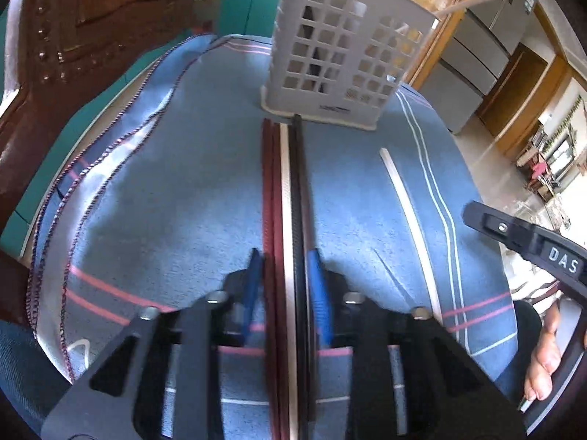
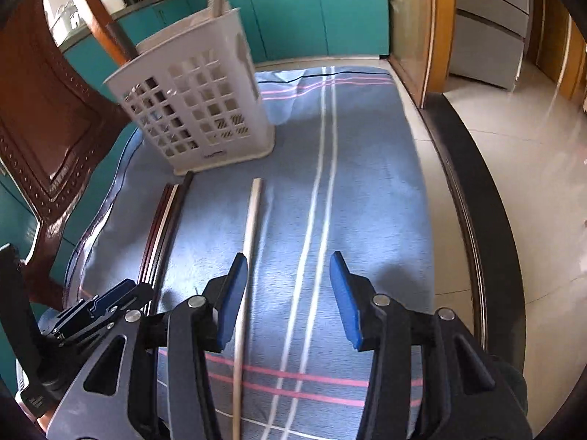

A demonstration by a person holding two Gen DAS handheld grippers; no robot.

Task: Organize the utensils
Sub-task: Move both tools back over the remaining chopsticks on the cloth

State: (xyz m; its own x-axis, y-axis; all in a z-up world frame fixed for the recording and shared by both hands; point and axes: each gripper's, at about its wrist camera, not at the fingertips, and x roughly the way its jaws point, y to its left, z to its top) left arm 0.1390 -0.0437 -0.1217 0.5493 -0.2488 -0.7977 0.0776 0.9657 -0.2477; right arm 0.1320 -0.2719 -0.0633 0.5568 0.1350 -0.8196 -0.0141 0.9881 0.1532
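Teal cabinets and a carved wooden chair stood behind a counter [image 2: 385, 190] spread with a blue striped cloth [image 1: 165, 190].

Three or four chopsticks lay side by side as a bundle [image 1: 290, 190], red-brown, pale and black, their far tips touching the base of the white slotted utensil holder [image 1: 341, 58]. One more pale chopstick [image 2: 251, 216] lay alone to the right of that bundle, also pointing toward the holder. Inside the holder a few utensils already stood, at least two handles rising above its rim.

The left claw [image 1: 286, 293] straddled the near end of the bundle, its blue pads narrow and close on either side; whether they actually pressed the sticks I cannot tell. The right claw [image 2: 290, 297] stood fairly wide and held nothing, its left pad just beside the single chopstick, which lay outside the gap.

To do this step well, the left claw would need to close squarely so all the sticks lift together, then tip them upright over the holder. The right claw should shift left to centre the lone chopstick before closing.
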